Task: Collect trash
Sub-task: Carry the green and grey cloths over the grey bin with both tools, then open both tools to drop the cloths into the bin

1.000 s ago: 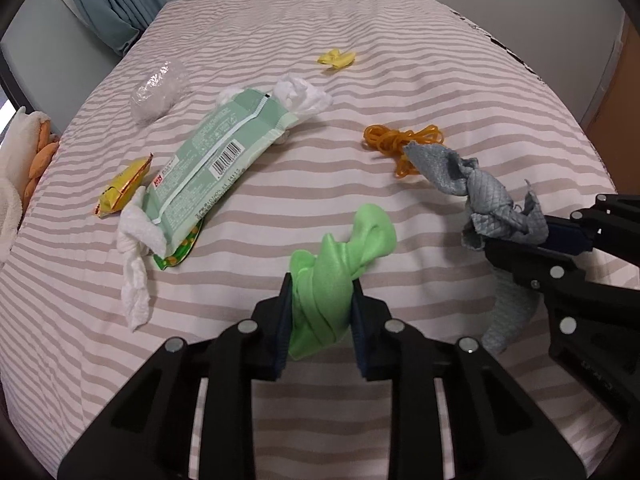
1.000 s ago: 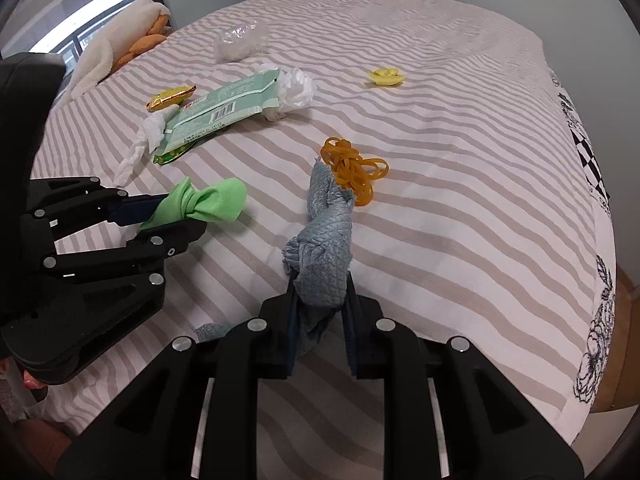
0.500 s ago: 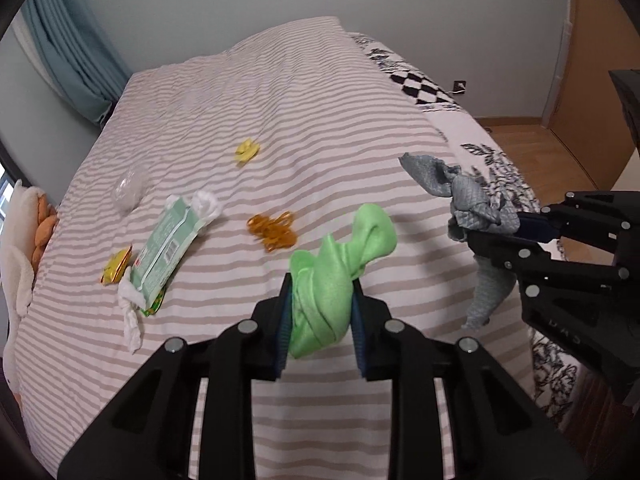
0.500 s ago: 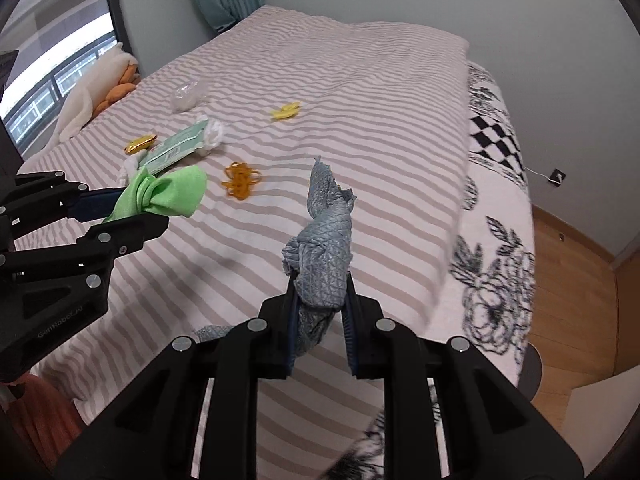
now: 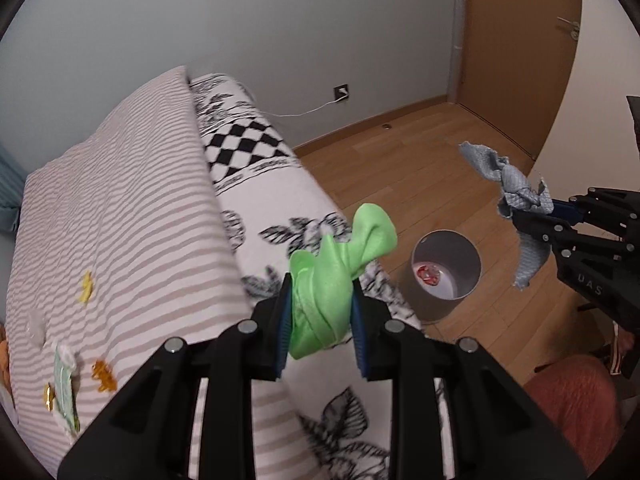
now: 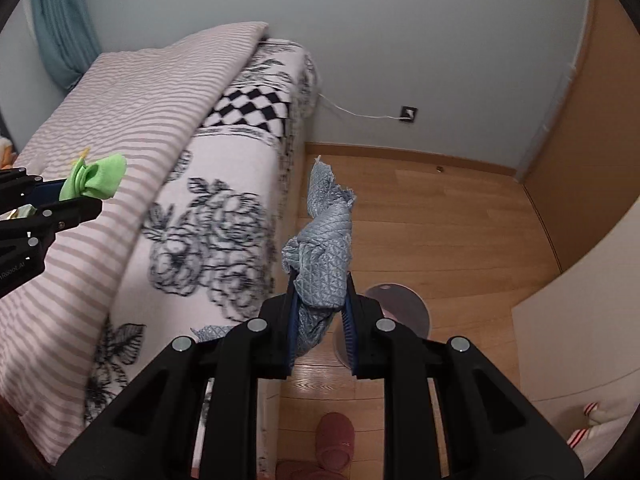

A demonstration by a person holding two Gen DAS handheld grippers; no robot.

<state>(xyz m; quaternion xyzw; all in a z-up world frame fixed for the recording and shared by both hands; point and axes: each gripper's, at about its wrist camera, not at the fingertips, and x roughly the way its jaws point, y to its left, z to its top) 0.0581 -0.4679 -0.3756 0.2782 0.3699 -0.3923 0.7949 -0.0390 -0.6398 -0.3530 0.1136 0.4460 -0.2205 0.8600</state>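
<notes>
Between left gripper (image 5: pixel 320 300) pads — green cloth (image 5: pixel 340 264), bin (image 5: pixel 444 276) just beyond

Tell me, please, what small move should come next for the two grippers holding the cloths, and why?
Probably carry both over the grey bin on the floor before letting go. The left gripper is shut on the green cloth and the right gripper on the grey-blue cloth, but neither seems to hang above the bin's open mouth yet.
</notes>
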